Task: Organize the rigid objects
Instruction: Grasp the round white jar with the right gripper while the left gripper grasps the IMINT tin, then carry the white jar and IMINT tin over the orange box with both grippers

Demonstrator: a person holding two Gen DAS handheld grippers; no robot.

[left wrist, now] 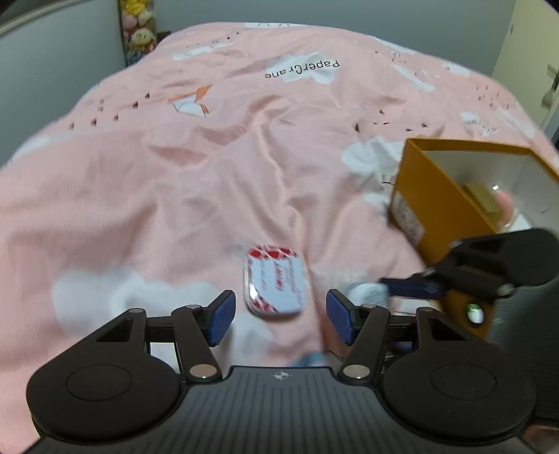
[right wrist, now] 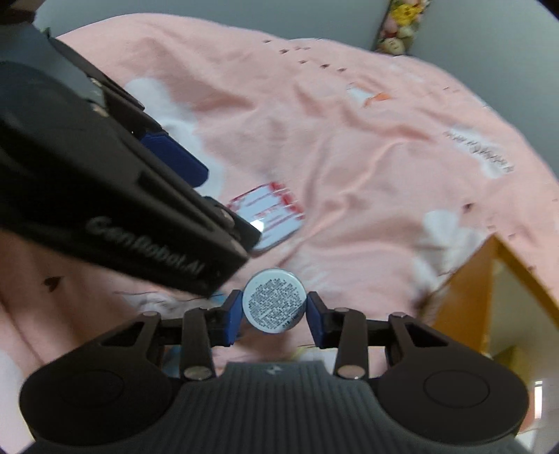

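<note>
A flat white tin with red print (left wrist: 276, 283) lies on the pink bedspread, just ahead of my open, empty left gripper (left wrist: 279, 317). The tin also shows in the right wrist view (right wrist: 272, 216), partly hidden by the left gripper's body (right wrist: 104, 181). My right gripper (right wrist: 274, 314) is shut on a small round white container (right wrist: 273, 301), held above the bedspread. In the left wrist view the right gripper (left wrist: 405, 288) comes in from the right beside an orange box (left wrist: 440, 195).
The orange box, open and white inside with small items in it, stands at the right (right wrist: 489, 279). The wrinkled pink bedspread (left wrist: 209, 167) covers the bed. Plush toys (left wrist: 139, 31) stand at the far wall.
</note>
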